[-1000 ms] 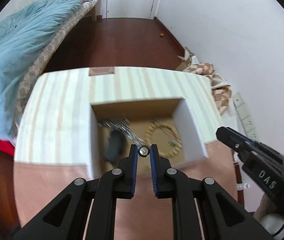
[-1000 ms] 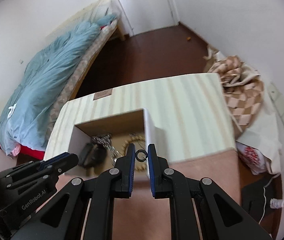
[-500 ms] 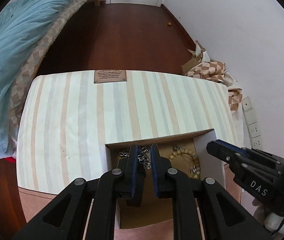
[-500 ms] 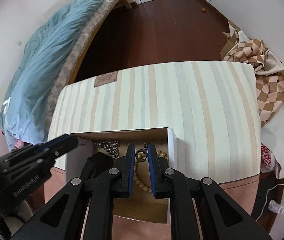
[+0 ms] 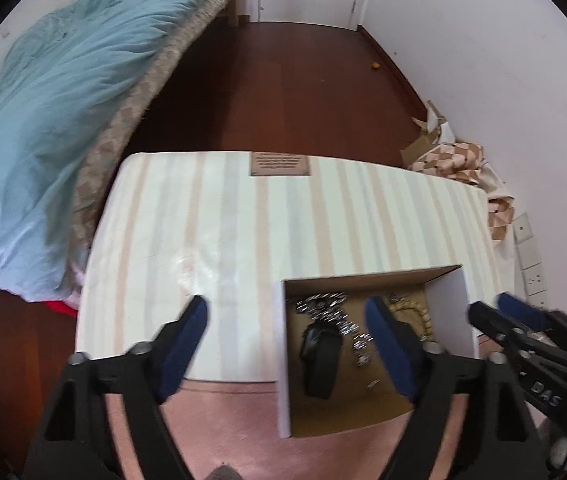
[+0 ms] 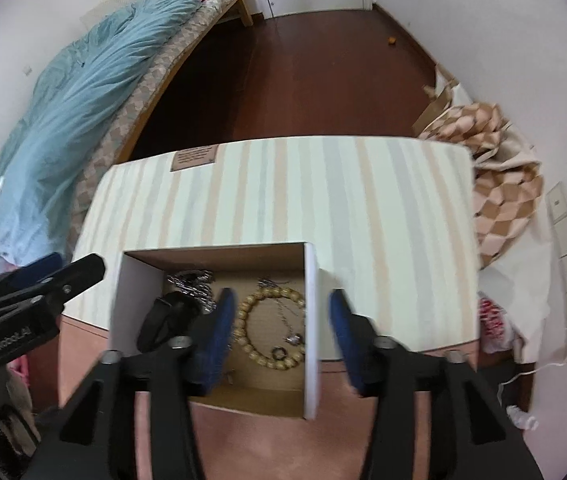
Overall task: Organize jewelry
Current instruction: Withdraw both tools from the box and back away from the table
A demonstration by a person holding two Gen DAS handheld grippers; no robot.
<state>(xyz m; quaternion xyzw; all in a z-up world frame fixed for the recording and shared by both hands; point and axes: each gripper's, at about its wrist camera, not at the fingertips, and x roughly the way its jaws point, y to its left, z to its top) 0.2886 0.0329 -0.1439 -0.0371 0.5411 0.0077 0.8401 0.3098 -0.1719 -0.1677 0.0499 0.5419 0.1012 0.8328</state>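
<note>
While both grippers are hanging over the striped table (image 6: 363,208), the left gripper (image 5: 285,340) is spreading its jaws wide with nothing between them, straddling the near left wall of the box (image 5: 449,304). The right gripper (image 6: 281,332) is likewise gaping wide and gripping nothing, its fingers straddling the box's right wall.

Inside the box, the bead bracelet (image 6: 259,354) is lying toward 3 o'clock, and a small dark ring (image 6: 278,353) is resting against its near beads. A silver chain (image 5: 329,312) is sprawling toward 12 o'clock, and a black watch (image 5: 320,354) is lying toward 9 o'clock. A brown label (image 5: 280,163) is sitting at the table's far edge, at 12 o'clock from the box.
</note>
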